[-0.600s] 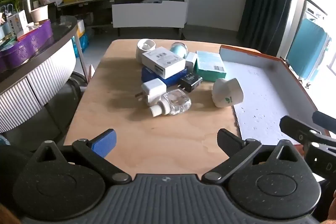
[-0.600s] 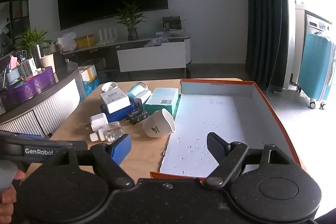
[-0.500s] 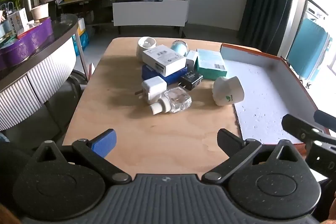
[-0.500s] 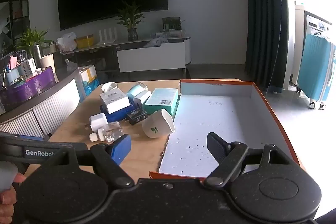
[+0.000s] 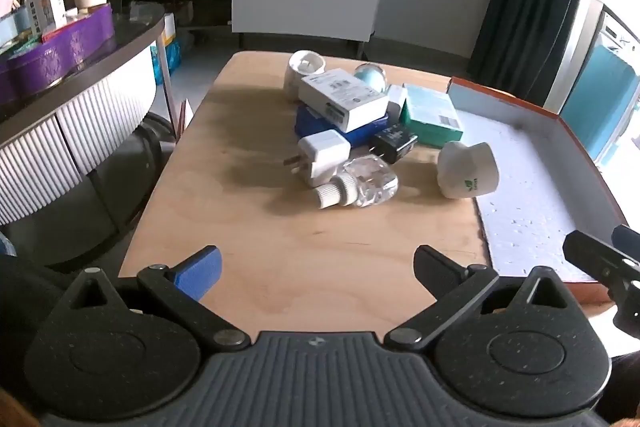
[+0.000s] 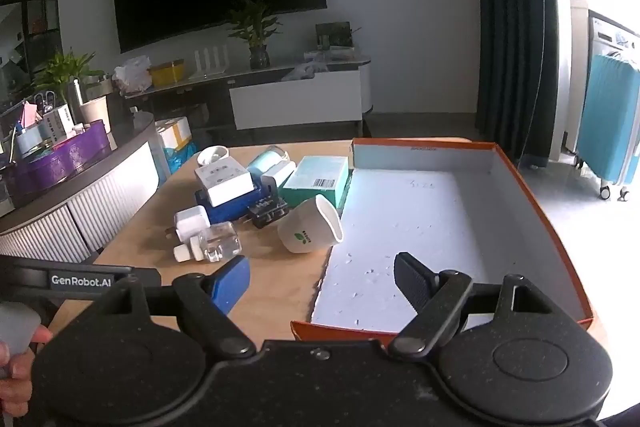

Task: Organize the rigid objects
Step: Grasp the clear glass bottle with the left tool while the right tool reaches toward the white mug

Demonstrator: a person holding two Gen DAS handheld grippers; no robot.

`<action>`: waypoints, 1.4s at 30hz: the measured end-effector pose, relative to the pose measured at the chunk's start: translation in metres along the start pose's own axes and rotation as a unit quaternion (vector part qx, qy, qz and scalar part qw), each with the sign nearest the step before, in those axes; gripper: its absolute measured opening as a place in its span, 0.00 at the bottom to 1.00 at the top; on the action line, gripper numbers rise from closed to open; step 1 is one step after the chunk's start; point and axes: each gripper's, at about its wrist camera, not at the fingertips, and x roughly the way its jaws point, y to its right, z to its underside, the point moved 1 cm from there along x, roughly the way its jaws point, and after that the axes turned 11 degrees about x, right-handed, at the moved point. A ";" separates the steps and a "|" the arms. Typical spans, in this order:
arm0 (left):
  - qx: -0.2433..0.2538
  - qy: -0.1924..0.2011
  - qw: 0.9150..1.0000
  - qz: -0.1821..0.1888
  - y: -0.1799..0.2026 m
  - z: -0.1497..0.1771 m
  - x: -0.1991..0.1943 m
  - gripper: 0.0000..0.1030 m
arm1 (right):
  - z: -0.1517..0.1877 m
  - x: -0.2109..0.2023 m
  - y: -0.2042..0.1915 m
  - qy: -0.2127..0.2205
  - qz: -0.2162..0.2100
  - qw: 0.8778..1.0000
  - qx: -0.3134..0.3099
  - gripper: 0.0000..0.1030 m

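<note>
Both sets of tongs are hanging over the near edge of the table [image 5: 248,227], and both are gaping as wide as they go with nothing between the jaws. The left tongs [image 5: 316,267] are tilting down toward bare wood; the right tongs [image 6: 322,277] are hovering over the near end of the orange tray [image 6: 536,211], which is lying empty along the right side.

The rigid objects are sitting in a heap mid-table, left of the tray. A white box [image 5: 344,99] is resting on a blue box [image 5: 360,135], with a teal box [image 5: 432,115] beside them. A white charger [image 5: 322,155] is touching a clear bottle [image 5: 368,183] lying on its side. A black adapter [image 5: 394,143] is sitting just behind. A white cup [image 5: 466,175] is lying tipped over right at the tray's edge.
</note>
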 end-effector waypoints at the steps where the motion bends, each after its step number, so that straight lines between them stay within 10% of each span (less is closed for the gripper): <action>1: -0.001 -0.001 1.000 0.001 -0.001 0.000 0.002 1.00 | 0.000 0.002 -0.001 -0.002 0.001 1.000 -0.001 0.90; 24: -0.097 -0.029 0.993 -0.054 0.021 -0.032 0.082 1.00 | -0.012 0.050 0.008 -0.012 0.009 1.000 -0.013 0.90; 31: -0.075 -0.013 0.994 -0.080 0.031 -0.040 0.089 1.00 | -0.018 0.054 0.018 -0.012 0.012 1.000 -0.001 0.90; 42: 0.045 0.045 0.998 -0.010 0.017 -0.011 0.067 0.78 | -0.025 0.062 0.025 -0.024 0.006 1.000 0.012 0.90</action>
